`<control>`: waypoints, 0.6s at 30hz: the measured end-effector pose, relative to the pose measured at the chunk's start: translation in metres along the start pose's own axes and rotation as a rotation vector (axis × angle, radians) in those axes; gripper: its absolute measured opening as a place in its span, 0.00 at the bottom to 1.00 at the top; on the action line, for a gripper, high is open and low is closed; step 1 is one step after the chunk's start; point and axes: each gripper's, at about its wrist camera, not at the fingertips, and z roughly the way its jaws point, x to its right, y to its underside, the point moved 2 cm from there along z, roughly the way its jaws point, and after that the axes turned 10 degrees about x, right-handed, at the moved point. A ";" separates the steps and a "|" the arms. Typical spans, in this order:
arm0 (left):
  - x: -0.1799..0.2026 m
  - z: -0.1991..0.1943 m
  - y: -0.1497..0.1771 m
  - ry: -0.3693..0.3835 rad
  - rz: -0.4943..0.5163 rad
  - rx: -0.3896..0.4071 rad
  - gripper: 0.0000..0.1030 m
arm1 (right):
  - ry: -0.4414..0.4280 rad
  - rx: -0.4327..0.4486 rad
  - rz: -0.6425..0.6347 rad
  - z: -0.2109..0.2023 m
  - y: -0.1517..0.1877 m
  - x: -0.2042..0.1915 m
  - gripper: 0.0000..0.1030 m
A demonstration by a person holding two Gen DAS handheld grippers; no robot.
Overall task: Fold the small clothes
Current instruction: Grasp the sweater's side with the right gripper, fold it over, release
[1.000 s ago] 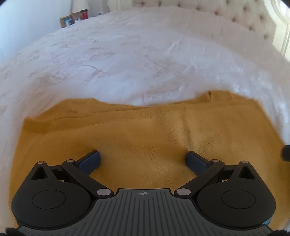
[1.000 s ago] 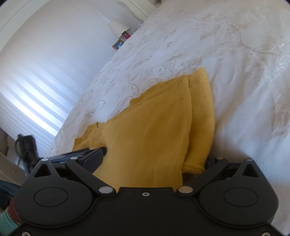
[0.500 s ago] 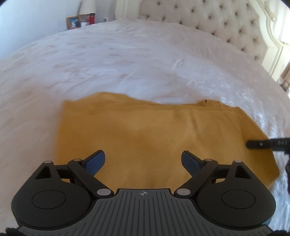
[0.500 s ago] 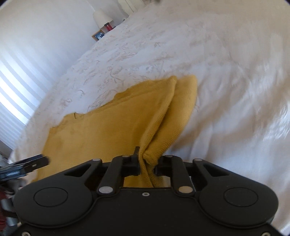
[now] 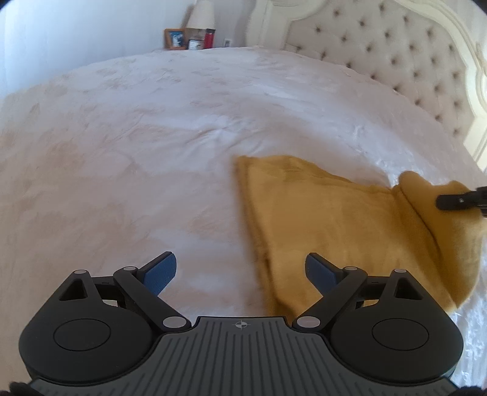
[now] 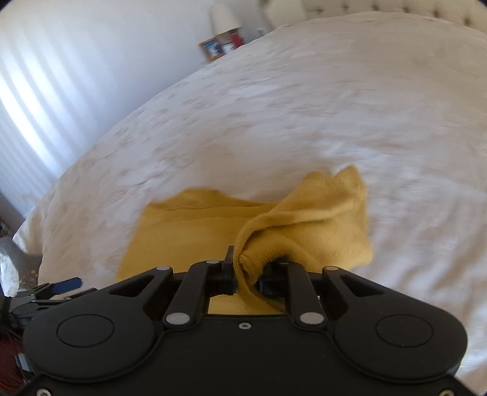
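Garment (image 6: pixel 194 231) x1, pinched in R tool (image 6: pixel 246 274)

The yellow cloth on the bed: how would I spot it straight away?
Find the big bed with the white patterned bedspread and tufted headboard. On the bedspread lies a mustard-yellow garment, the only coloured thing there, one edge pinched up in the right gripper with its jaws shut on it.

White patterned bedspread (image 5: pixel 152 137) fills frame; tufted headboard (image 5: pixel 380 54) upper right; nightstand w/ lamp (image 5: pixel 202 13), photo frame (image 5: pixel 175 38) top centre; striped daylight on left wall (image 6: pixel 45 91).
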 end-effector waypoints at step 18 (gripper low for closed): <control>-0.043 -0.014 0.012 0.031 -0.103 0.039 0.90 | -0.008 -0.117 -0.181 0.087 0.045 -0.119 0.33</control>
